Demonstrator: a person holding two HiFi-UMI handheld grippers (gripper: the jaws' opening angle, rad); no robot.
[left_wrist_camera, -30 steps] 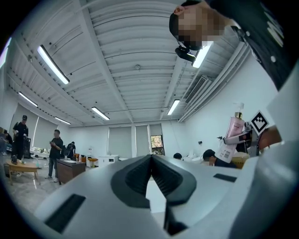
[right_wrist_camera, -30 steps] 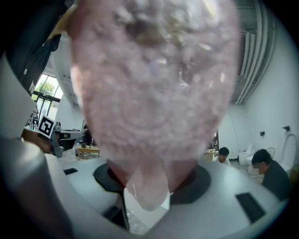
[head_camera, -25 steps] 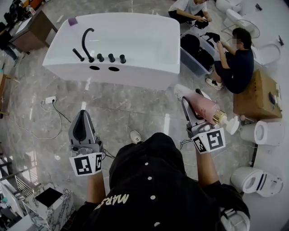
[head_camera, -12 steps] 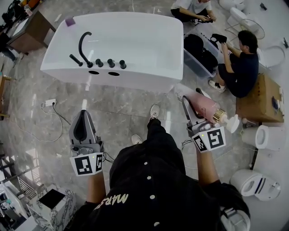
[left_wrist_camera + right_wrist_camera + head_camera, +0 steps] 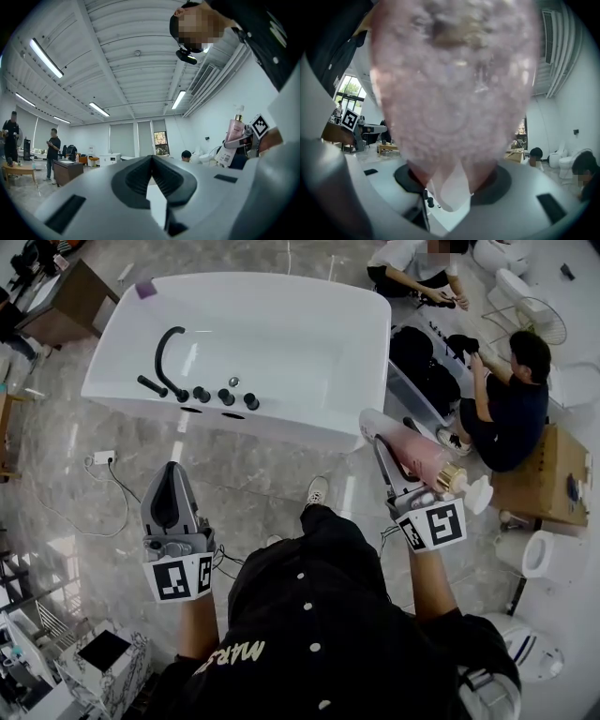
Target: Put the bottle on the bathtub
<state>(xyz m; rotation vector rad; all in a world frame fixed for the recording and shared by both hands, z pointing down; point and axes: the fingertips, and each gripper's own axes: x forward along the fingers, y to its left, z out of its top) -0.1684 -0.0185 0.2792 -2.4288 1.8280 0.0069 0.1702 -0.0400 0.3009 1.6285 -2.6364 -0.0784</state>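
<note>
The white bathtub (image 5: 309, 334) stands ahead on the grey marble floor, with a black faucet (image 5: 165, 345) and black knobs on its near rim. My right gripper (image 5: 389, 454) is shut on a pink bottle (image 5: 419, 454) with a gold collar and a white pump (image 5: 478, 493), held over the floor just off the tub's near right corner. In the right gripper view the bottle (image 5: 450, 79) fills most of the picture between the jaws. My left gripper (image 5: 172, 474) is shut and empty, over the floor short of the tub. The bottle (image 5: 234, 132) also shows in the left gripper view.
Two people sit at the right beside a plastic bin (image 5: 422, 362) of dark things. A cardboard box (image 5: 544, 479), toilets (image 5: 553, 554) and a fan (image 5: 536, 313) stand there too. A power strip (image 5: 103, 457) with a cable lies at the left. A wooden desk (image 5: 66, 296) stands at the far left.
The person has stepped forward, so the bathtub is nearer both grippers and the tub's inside shows more. The right gripper still holds the bottle; the left stays shut.
</note>
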